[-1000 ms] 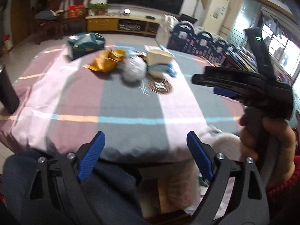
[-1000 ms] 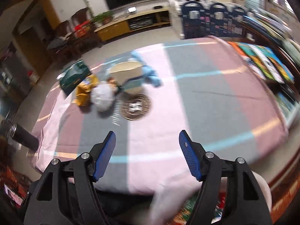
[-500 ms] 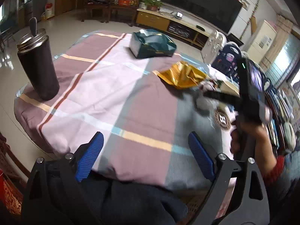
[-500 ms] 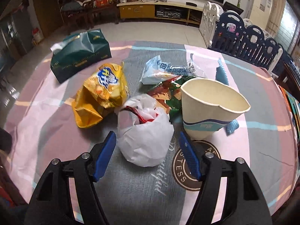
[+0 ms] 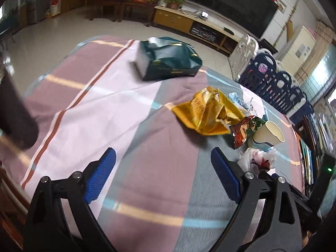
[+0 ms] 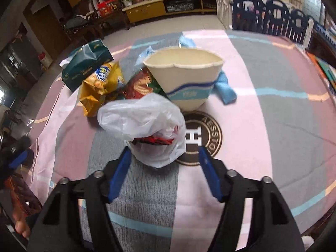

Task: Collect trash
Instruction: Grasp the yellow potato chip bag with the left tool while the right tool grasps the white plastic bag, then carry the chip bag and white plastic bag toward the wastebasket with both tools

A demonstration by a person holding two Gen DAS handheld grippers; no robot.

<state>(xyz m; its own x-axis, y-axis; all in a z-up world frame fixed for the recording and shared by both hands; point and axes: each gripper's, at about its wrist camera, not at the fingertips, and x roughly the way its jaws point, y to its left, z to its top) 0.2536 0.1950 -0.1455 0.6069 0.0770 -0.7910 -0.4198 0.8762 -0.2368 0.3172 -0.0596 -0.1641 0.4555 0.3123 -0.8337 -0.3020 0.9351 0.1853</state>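
A white plastic bag (image 6: 147, 126) with red wrappers inside sits on the striped tablecloth, just ahead of my open right gripper (image 6: 164, 174), its near end between the fingertips. Behind it stand a dented paper cup (image 6: 184, 77), a yellow chip bag (image 6: 100, 84) and a red-green wrapper (image 6: 140, 84). My left gripper (image 5: 163, 174) is open and empty over the cloth, left of the pile: chip bag (image 5: 210, 113), wrapper (image 5: 243, 130), cup (image 5: 266, 134), white bag (image 5: 256, 159).
A dark green tissue pack (image 5: 168, 61) lies at the far side of the table, and a dark flask (image 5: 14, 115) stands at its left edge. A round coaster (image 6: 201, 138) lies under the bag. Blue wrappers (image 6: 224, 88) lie behind the cup. Blue-and-white playpen fencing (image 6: 273, 16) stands beyond.
Both grippers have moved forward over the table. My right gripper has closed in on the white bag, which now lies between its fingertips. My left gripper has swung right, nearer the chip bag.
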